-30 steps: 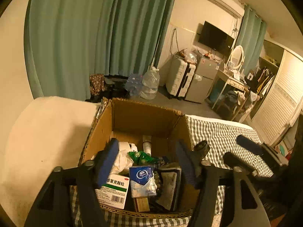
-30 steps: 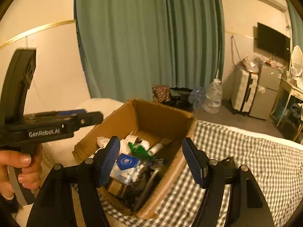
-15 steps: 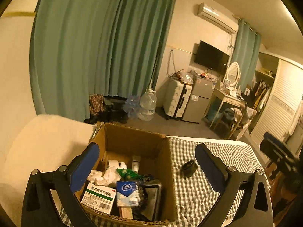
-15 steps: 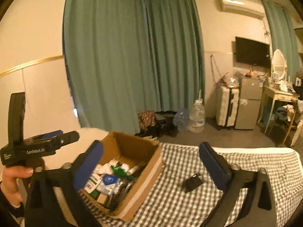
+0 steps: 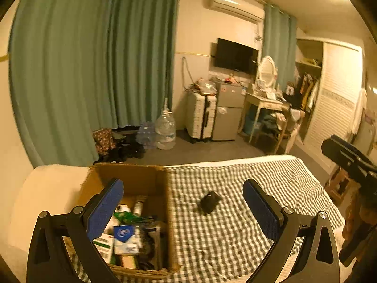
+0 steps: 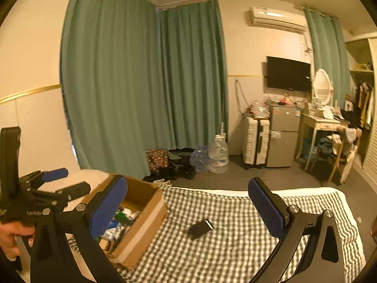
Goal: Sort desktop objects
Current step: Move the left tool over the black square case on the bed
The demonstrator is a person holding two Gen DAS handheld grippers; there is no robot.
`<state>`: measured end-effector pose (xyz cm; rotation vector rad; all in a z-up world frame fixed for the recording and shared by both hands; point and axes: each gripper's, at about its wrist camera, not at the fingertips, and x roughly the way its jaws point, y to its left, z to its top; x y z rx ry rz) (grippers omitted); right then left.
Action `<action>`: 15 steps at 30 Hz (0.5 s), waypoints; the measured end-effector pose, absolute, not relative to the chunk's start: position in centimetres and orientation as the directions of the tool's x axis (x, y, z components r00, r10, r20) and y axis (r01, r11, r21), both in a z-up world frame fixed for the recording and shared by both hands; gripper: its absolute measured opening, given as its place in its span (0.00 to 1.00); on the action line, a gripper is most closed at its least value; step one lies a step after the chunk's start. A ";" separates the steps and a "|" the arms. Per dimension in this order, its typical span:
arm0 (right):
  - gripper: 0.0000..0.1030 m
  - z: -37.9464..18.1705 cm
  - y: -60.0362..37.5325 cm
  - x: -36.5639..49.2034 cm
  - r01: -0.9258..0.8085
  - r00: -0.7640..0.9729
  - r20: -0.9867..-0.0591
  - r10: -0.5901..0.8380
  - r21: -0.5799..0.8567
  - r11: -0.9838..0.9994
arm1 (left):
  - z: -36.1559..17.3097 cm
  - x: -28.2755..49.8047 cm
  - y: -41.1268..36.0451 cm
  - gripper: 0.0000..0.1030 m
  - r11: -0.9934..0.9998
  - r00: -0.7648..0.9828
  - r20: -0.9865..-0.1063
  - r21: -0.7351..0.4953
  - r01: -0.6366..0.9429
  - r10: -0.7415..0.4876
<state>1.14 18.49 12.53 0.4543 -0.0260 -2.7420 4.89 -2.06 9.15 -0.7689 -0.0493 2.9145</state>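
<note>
An open cardboard box [image 5: 141,181] stands on the left of the checked cloth, with a blue tissue pack [image 5: 123,233], a green packet [image 5: 127,217], a white medicine box [image 5: 103,245] and other small items inside. A small black object [image 5: 208,202] lies alone on the cloth right of the box. My left gripper [image 5: 182,186] hangs open above and short of both, with nothing in it. In the right wrist view the box [image 6: 146,212] is lower left and the black object [image 6: 199,229] is centre. My right gripper [image 6: 187,184] is open and holds nothing. The left gripper [image 6: 68,180] shows at the left, held by a hand [image 6: 11,233].
The checked cloth [image 5: 235,224] covers a bed; a pale cushion [image 5: 47,188] lies left of the box. Beyond the bed are green curtains [image 6: 141,82], a water jug [image 6: 218,155], a white suitcase [image 6: 255,141], a small fridge [image 6: 282,136] and a dressing table [image 6: 322,122].
Both grippers have opened wide and drawn back and upward from the box. The box now sits lower left and smaller, and more of the checked cloth around the black object shows.
</note>
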 end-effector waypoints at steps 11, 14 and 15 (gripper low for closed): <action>1.00 9.8 24.2 -0.3 0.272 -0.883 -0.361 -0.299 0.125 -0.954 | 5.6 0.8 5.1 1.00 -0.986 -0.815 -0.557 -0.064 -0.153 0.162; 0.99 9.1 24.6 -0.8 0.258 -0.884 -0.373 -0.283 0.116 -0.959 | 3.6 -1.0 7.0 1.00 -0.988 -0.797 -0.588 -0.036 -0.148 0.140; 0.99 8.8 24.8 -1.1 0.257 -0.884 -0.374 -0.279 0.110 -0.960 | 2.7 -1.8 7.7 1.00 -0.988 -0.788 -0.601 -0.026 -0.149 0.135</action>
